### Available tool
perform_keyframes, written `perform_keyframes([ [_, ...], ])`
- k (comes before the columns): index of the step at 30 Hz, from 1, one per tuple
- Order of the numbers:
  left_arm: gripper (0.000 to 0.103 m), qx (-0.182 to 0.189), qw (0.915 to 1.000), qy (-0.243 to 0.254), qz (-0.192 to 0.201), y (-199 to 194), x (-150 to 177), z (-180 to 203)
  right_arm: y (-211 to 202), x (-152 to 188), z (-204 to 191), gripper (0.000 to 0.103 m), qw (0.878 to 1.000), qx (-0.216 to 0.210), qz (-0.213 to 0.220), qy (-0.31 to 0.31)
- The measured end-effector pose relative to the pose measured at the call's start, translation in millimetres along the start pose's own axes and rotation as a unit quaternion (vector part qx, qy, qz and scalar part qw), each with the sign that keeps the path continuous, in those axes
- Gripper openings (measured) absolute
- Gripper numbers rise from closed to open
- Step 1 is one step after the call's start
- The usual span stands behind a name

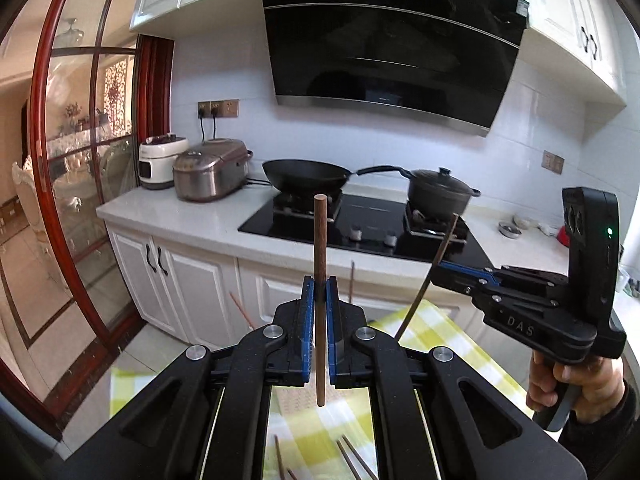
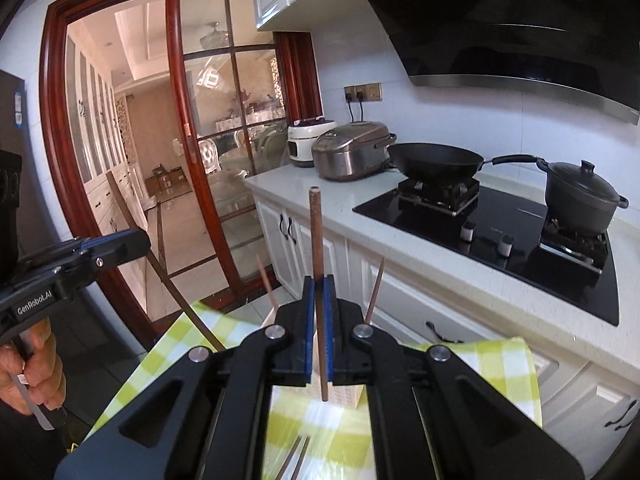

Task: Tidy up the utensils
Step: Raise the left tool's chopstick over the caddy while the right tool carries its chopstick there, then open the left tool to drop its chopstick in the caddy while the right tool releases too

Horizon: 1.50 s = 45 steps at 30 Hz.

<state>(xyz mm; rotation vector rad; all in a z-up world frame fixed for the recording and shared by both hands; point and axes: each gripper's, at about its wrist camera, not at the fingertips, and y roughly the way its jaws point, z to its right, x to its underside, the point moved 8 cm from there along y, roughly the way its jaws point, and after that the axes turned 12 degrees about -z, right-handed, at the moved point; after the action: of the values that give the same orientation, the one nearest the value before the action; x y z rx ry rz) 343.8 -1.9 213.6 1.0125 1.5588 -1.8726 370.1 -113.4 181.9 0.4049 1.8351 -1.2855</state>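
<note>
Wooden chopstick (image 1: 320, 264), light, stiff and slippery, was clamped mid-shaft and upright by the left gripper (image 1: 320, 292); the right gripper (image 2: 319, 292) pinched its own chopstick (image 2: 317, 248) likewise.

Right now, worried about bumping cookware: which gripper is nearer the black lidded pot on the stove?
Right. The right gripper sits toward the black lidded pot; the left gripper is further left, before the black wok.

Two claw-mounted fisheyes, side by side, facing the stove (image 1: 360, 216), perhaps at counter height, sharing cooktop view
</note>
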Motion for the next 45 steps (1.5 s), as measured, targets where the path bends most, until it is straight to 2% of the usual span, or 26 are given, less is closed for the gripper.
perform_keyframes([
  [5,0.003,-0.022,0.9998,0.001,-0.003,20.0,-23.5,-9.8,16.6,-26.1,5.3,0.005,1.000,0.007,0.002,-0.003],
  [11,0.003,-0.037,0.9992,0.000,-0.017,59.1,-24.5,-19.0,50.7,-30.4,9.5,0.005,1.000,0.002,-0.011,0.000],
  [19,0.003,-0.050,0.9972,-0.008,-0.055,102.6,6.4,-29.5,93.1,-4.8,14.7,0.005,0.999,-0.002,-0.044,0.008],
  [28,0.003,-0.046,0.9922,-0.013,-0.115,147.0,44.3,-33.9,129.5,30.1,14.5,0.005,0.996,-0.005,-0.088,0.011],
  [33,0.004,-0.044,0.9880,-0.018,-0.147,168.5,55.7,-39.4,151.9,46.2,19.6,0.005,0.993,-0.012,-0.117,0.017],
  [34,0.004,-0.047,0.9880,-0.017,-0.146,169.5,55.3,-40.4,155.2,47.6,20.5,0.001,0.993,-0.009,-0.118,0.016],
  [36,0.004,-0.047,0.9873,-0.021,-0.150,171.5,53.3,-42.8,161.5,49.4,20.5,0.000,0.992,-0.010,-0.126,0.015],
  [39,0.004,-0.043,0.9862,-0.030,-0.157,176.8,50.0,-47.4,168.8,47.5,23.4,0.004,0.992,0.003,-0.127,0.010],
  [40,0.005,-0.043,0.9864,-0.030,-0.156,177.1,49.3,-47.7,170.8,46.1,24.6,0.010,0.992,0.009,-0.125,0.010],
  [42,0.009,-0.041,0.9871,-0.031,-0.152,173.7,49.2,-48.1,167.5,42.7,26.9,0.020,0.993,0.020,-0.115,0.008],
  [43,0.017,-0.038,0.9877,-0.031,-0.149,171.4,49.2,-47.3,164.0,41.4,27.3,0.025,0.994,0.025,-0.108,0.005],
  [44,0.031,-0.035,0.9886,-0.032,-0.142,167.3,49.7,-47.4,160.2,40.2,28.9,0.028,0.994,0.027,-0.105,0.004],
  [45,0.038,-0.036,0.9896,-0.033,-0.135,163.2,50.2,-48.1,155.1,40.3,30.4,0.032,0.995,0.031,-0.100,0.003],
])
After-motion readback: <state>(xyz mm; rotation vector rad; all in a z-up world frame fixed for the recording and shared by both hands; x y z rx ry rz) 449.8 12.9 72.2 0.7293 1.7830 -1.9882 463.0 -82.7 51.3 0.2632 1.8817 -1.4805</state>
